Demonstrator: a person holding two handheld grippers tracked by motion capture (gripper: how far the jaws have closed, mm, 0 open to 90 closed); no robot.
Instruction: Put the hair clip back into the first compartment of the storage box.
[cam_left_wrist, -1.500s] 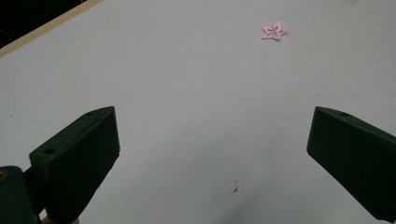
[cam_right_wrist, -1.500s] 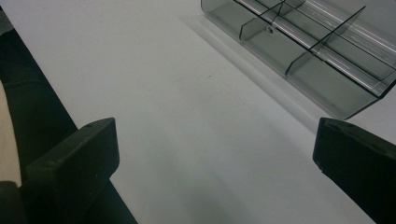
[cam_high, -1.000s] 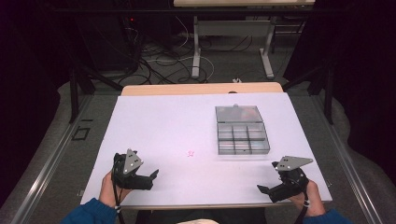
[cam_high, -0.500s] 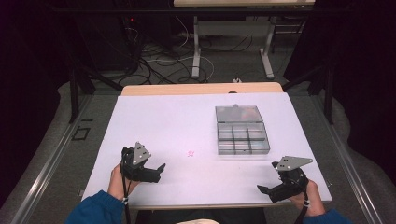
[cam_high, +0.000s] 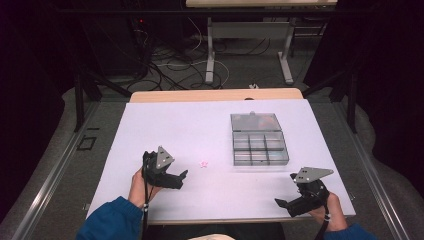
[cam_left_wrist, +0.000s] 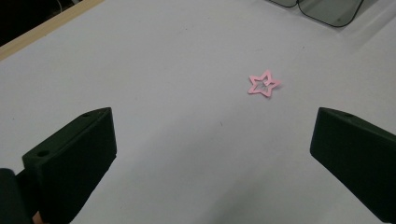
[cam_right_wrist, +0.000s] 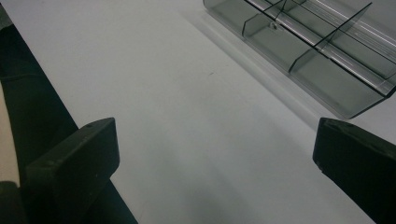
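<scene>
Black jaws of the left hand-held gripper stand wide apart with nothing between them, as the left gripper view shows. Compared with the picture one second ago, this hand-held gripper has advanced from the lower left of the high view toward the centre, while the right hand-held gripper has remained at the lower right edge of the frame. Its jaws are likewise spread wide and empty.

The pink star lies flat on the worktop, ahead of the left jaws and slightly right of their centre line in the left gripper view. In the high view it sits just right of the left jaw tips, not touching them. Judgement: the approach to the star is under way and the grasp has not begun; the next move calls for lowering the jaws to either side of the star. The piece is thin and flat, so pinching it off the surface may be difficult.

The compartment box, grey and translucent with its lid open toward the far side, stands right of centre in the high view, well apart from the star. Its compartments appear empty.

The worktop is covered in a plain white sheet with a wooden edge at the far side. Beyond it, the room is dark, with cables on the floor and a second table's legs at the upper centre.
</scene>
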